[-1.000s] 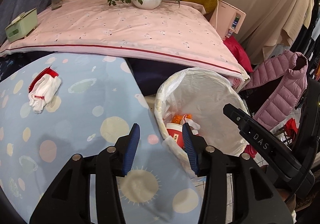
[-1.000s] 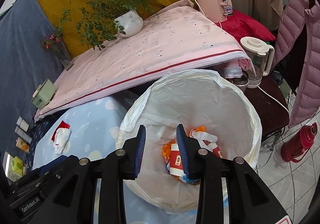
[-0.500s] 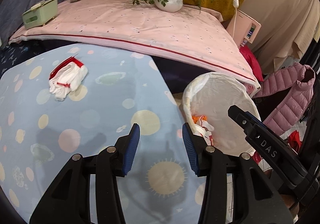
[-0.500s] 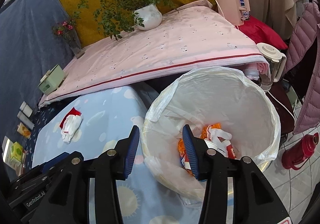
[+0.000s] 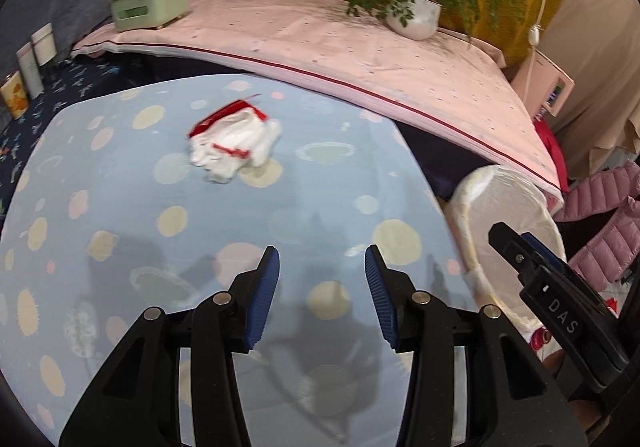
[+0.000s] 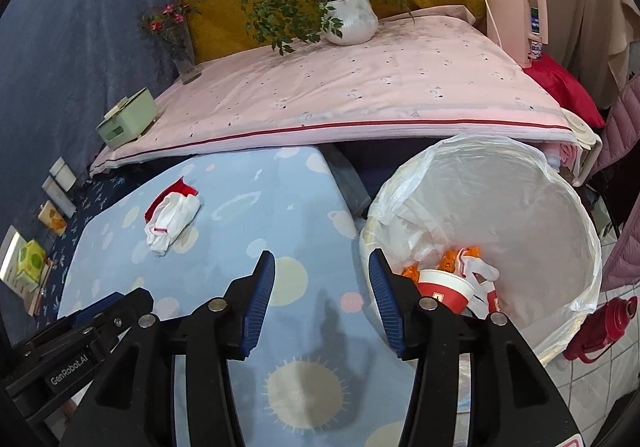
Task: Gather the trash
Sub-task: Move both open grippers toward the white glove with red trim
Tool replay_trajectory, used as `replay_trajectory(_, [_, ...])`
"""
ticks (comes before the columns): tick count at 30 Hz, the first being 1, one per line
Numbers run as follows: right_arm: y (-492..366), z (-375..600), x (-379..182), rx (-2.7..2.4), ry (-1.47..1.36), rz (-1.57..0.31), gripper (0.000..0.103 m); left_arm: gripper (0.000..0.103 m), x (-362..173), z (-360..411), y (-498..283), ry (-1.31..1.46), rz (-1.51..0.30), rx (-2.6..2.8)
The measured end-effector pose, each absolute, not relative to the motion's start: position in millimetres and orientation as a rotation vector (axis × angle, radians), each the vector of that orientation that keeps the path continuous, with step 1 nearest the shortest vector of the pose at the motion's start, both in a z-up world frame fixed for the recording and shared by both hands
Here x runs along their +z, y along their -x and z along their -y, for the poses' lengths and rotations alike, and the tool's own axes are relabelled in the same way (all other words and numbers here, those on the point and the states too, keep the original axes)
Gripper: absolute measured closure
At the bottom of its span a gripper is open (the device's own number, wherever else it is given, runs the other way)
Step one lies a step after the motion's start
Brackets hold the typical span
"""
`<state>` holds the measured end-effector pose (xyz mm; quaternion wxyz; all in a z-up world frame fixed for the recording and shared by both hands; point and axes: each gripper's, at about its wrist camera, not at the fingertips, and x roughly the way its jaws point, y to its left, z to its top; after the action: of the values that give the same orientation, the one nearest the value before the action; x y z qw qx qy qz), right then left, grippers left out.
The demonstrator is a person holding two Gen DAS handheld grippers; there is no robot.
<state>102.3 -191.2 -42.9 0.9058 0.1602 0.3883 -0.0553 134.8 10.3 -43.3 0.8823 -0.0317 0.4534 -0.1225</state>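
Trash, a white and red crumpled wrapper (image 5: 234, 149), lies toward the far edge of the blue dotted tabletop (image 5: 120, 215), ahead of my left claw (image 5: 322, 289), jaws apart and empty, my right claw (image 6: 322, 293) just opening, nothing between, white-lined bin (image 6: 560, 215) beside the right edge.

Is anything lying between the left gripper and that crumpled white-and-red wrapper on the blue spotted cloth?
Nothing visible does. Between the left gripper, its jaws open and empty, and the crumpled white-and-red wrapper lies only bare blue spotted cloth. The white-lined trash bin stands off the cloth's right edge, away from that path.
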Motion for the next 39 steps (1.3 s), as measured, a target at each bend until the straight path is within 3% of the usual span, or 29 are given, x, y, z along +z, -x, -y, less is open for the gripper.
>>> replay_trajectory(17, [-138, 85, -52, 0.03, -0.167, -0.862, 0.051, 0.06, -60, -117, -154, 0.118, -0.952, -0.039])
replay_trajectory(21, [-152, 61, -57, 0.07, -0.147, -0.874, 0.051, 0.05, -62, -143, -161, 0.146, -0.948, 0.01])
replay_trajectory(23, [-161, 52, -59, 0.087, -0.151, -0.881, 0.051, 0.05, -62, -151, -165, 0.152, -0.942, 0.023])
replay_trajectory(39, [-263, 19, -90, 0.097, -0.219, -0.921, 0.051, 0.042, -63, -143, -243, 0.119, -0.921, -0.031])
